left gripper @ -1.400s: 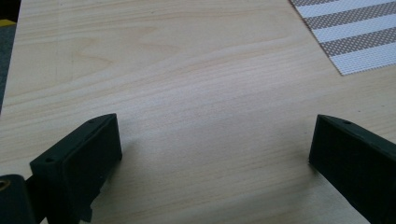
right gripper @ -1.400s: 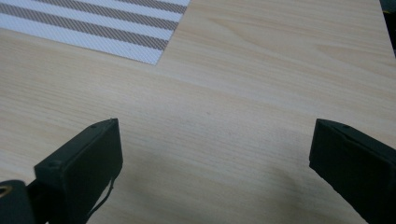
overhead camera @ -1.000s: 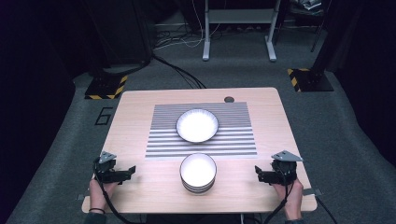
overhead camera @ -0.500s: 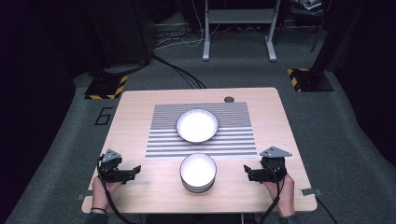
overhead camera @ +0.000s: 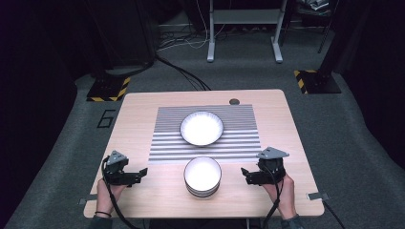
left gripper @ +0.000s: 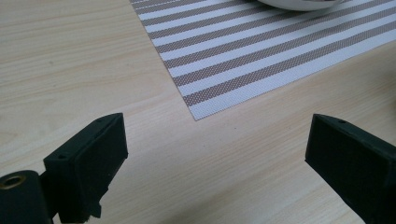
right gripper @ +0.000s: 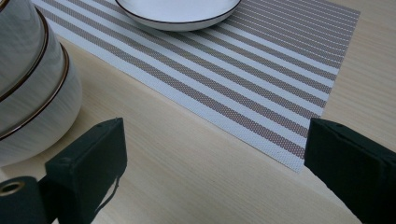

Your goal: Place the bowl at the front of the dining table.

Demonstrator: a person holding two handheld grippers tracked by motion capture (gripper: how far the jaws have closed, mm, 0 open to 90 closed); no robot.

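I sit at a light wooden table (overhead camera: 143, 119) with rounded corners and a small dark round grommet (overhead camera: 234, 101) near its far edge. The table stands on grey carpet (overhead camera: 62, 157), where a dark figure 6 (overhead camera: 106, 118) is marked just off the table's far left corner. Beyond it the room falls away into near darkness. Two black bases edged with yellow-and-black hazard tape (overhead camera: 108, 88) sit on the floor, one on each side. Black cables (overhead camera: 184, 76) snake across the carpet toward the table. Farther back stands a grey metal frame (overhead camera: 243, 28) on two legs.
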